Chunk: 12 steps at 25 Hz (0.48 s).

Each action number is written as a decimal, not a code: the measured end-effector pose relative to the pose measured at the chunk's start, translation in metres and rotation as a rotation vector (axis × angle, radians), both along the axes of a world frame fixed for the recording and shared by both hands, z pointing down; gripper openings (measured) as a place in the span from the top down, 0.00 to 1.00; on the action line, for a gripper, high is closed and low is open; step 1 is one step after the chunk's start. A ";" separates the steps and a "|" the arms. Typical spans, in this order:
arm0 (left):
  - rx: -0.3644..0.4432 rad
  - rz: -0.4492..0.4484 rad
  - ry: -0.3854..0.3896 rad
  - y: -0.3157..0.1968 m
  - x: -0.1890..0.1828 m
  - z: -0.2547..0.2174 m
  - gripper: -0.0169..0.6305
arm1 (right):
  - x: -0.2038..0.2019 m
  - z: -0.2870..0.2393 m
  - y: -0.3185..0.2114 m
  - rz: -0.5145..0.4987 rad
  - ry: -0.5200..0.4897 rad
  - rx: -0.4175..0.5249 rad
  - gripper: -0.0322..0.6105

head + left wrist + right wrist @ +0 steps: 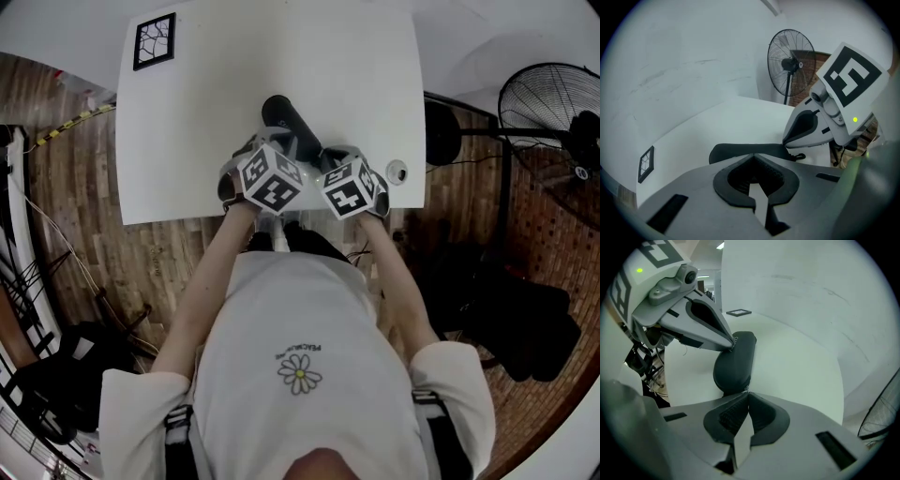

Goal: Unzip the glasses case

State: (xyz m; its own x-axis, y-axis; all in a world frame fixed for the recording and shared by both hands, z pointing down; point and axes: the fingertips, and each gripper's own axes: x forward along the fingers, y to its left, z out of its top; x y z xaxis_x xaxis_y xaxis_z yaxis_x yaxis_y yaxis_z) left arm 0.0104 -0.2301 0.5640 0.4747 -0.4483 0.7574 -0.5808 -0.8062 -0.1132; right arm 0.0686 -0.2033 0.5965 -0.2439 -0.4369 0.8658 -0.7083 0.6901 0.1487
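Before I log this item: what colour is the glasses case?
Black or very dark grey; the glasses case shows best in the right gripper view.

Shirt (300, 349): tiny upside-down print above daisy, too small to read | card (154, 40): line pattern, no text | left cube (272, 178), right cube (350, 190): square codes, no letters

Glasses case (736, 364) near end hidden behind right hand-held gripper (748, 391), zipper pull too small to tell, fan (551, 111) cut by edge
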 end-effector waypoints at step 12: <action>-0.010 -0.018 0.033 -0.002 0.000 0.000 0.96 | -0.004 0.006 -0.012 -0.211 -0.035 -0.013 0.94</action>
State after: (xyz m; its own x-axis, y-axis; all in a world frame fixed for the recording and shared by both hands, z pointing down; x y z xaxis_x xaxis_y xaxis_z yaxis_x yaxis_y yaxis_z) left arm 0.0100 -0.2319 0.5642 0.4915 -0.4499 0.7457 -0.5985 -0.7965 -0.0860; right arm 0.0646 -0.2157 0.6027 -0.3590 -0.3617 0.8604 -0.5526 0.8253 0.1163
